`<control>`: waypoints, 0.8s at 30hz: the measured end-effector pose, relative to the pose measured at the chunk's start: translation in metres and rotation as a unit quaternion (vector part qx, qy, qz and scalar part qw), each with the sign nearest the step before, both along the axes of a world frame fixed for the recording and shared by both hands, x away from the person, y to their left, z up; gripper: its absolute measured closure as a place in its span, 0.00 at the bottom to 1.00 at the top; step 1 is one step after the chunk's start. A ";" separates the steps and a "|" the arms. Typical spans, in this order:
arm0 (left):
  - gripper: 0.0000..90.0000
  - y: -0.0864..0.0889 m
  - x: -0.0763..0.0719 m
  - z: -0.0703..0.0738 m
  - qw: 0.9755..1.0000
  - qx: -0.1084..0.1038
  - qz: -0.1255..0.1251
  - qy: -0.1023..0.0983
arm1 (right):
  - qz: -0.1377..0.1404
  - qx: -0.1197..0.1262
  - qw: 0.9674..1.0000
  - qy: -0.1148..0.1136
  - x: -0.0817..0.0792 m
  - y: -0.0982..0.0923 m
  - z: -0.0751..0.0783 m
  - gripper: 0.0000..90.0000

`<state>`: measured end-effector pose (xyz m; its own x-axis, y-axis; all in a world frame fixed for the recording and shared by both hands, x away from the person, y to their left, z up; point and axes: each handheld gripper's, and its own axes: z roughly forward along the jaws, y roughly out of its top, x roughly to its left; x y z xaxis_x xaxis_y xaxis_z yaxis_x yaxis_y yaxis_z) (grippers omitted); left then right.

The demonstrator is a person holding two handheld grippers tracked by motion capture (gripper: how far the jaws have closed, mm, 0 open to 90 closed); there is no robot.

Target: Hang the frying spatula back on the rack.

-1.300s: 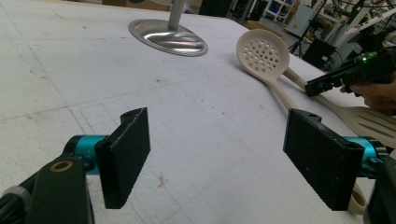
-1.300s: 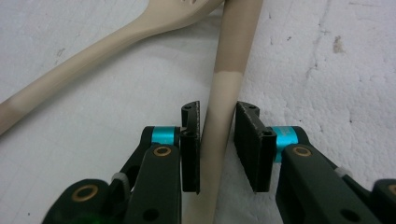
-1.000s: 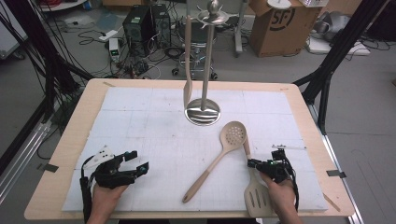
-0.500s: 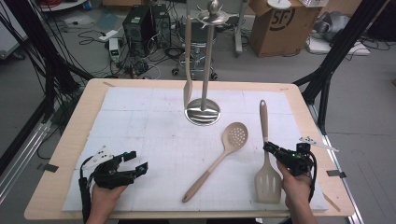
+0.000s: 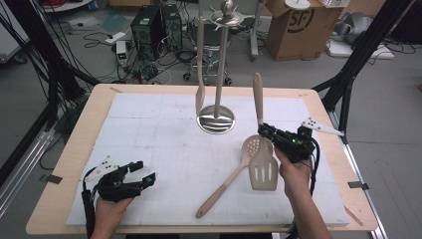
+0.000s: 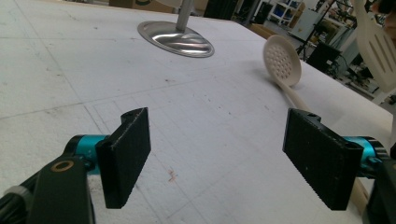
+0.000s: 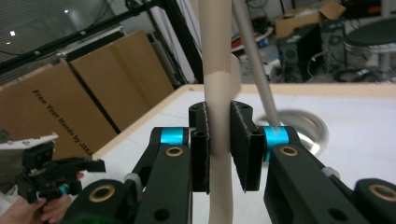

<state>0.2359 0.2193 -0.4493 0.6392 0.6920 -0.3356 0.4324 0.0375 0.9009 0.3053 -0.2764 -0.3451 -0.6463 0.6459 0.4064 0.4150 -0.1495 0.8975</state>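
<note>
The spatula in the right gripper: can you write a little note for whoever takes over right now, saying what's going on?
Right gripper: jaws shut on the slotted spatula handle, spatula lifted off the table, blade hanging down, handle pointing up.
Left gripper: jaws open, holding nothing, resting low at the near left of the mat.
Stand: at the far middle of the mat, one utensil already hanging on it.
Skimmer spoon: lying on the mat beside the spatula.
Left to do, probably: hang the spatula on the stand, then the spoon.

Even, bright overhead light; soft shadows on the white desk [image 5: 149, 129]. Glare at the stand base [image 6: 180, 41], background at 12 o'clock blurred.
</note>
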 end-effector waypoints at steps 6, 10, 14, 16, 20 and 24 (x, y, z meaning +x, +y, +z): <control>0.27 0.004 -0.001 0.000 1.000 -0.004 0.003 -0.002 | 0.016 0.002 0.999 -0.031 0.012 0.021 0.022 0.88; 0.27 0.007 -0.003 0.000 1.000 -0.004 0.005 -0.001 | 0.023 0.008 0.999 -0.041 0.019 0.028 0.033 0.88; 0.27 0.011 -0.006 0.000 1.000 -0.005 0.009 -0.002 | 0.027 0.013 0.998 -0.050 0.025 0.032 0.042 0.88; 0.27 0.012 -0.007 0.000 1.000 -0.006 0.013 -0.002 | 0.029 0.018 0.998 -0.052 0.027 0.034 0.045 0.88; 0.27 0.015 -0.009 0.000 1.000 -0.006 0.015 -0.001 | 0.033 0.030 0.998 -0.054 0.033 0.037 0.050 0.87; 0.27 0.016 -0.011 0.000 1.000 -0.005 0.019 0.000 | 0.043 0.039 0.997 -0.054 0.036 0.040 0.053 0.87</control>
<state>0.2248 0.2357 -0.4497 0.6131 0.7117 -0.3431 0.4308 0.0628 0.9002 0.3418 -0.2362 -0.2919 -0.7407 0.5551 0.3784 0.3309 -0.1887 0.9246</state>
